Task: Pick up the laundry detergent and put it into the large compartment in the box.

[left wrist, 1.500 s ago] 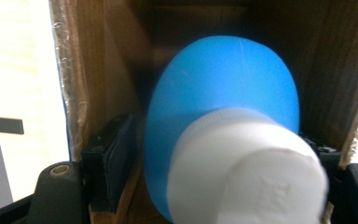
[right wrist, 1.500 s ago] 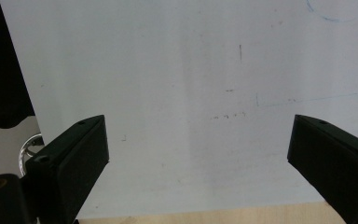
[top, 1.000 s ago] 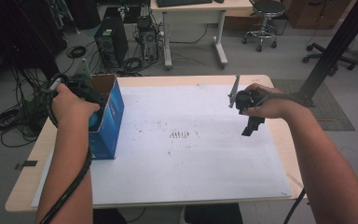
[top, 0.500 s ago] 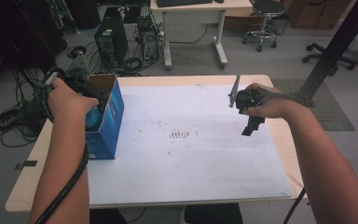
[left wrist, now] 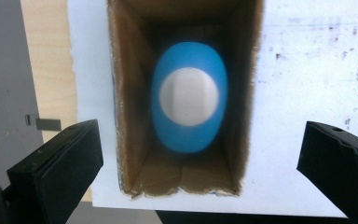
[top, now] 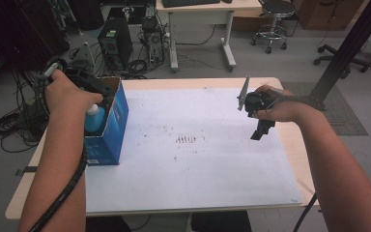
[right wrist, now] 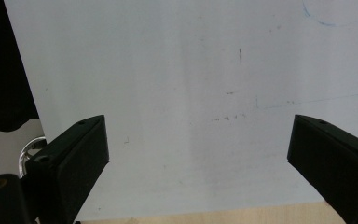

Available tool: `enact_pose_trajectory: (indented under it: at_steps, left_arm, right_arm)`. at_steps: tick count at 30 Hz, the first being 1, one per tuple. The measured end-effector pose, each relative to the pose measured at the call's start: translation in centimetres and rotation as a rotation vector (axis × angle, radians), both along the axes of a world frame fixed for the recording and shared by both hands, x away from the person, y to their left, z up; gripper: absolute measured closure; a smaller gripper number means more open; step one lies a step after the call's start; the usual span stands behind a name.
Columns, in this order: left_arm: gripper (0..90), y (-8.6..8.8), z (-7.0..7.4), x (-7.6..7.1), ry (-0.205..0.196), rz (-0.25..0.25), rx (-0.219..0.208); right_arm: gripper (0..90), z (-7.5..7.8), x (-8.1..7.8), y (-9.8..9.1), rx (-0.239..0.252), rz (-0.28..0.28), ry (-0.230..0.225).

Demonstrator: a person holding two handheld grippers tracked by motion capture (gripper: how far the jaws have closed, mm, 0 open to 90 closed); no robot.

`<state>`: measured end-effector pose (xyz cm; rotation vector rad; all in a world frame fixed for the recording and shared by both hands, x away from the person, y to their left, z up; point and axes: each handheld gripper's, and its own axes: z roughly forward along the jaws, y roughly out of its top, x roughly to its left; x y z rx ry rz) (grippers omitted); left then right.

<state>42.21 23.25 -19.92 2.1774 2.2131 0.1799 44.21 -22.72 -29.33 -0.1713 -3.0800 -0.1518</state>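
An open blue box (top: 111, 126) stands on the table's left side. A blue bottle with a white cap (top: 93, 117) stands upright inside it. My left gripper (top: 99, 92) hovers over the box's mouth. In the left gripper view its jaws stand wide open on either side of the box (left wrist: 128, 102), the left gripper (left wrist: 203, 140) looks straight down on the bottle (left wrist: 189, 95), and nothing is between them. My right gripper (top: 261, 129) is held above the right side of the white sheet (top: 193, 164). In the right gripper view the right gripper (right wrist: 198, 135) is open and empty.
The white sheet (right wrist: 168, 70) covers most of the wooden table (top: 297, 159) and carries small dark marks (top: 188, 140) at its middle. Computer towers, cables and an office chair stand on the floor beyond the far edge. A black post (top: 348, 48) rises at the right.
My left hand has drawn back and up from the box, uncovering the bottle inside. The right gripper has barely moved.
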Motion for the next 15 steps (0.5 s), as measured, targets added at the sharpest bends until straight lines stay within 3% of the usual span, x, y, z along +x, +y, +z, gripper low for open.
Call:
enact_pose_trajectory:
  at_steps: [9, 15]
  left_arm:
    - [0.2, -2.2, 1.3, 0.0, 0.008, -0.117, -0.015]
    - [0.3, -4.1, 1.7, 0.1, 0.01, -0.251, -0.053]
  right_arm:
    - [5.2, 0.2, -0.1, -0.1, 0.006, -0.003, 0.0]
    - [5.2, 0.2, -0.1, -0.2, 0.005, -0.004, -0.001]
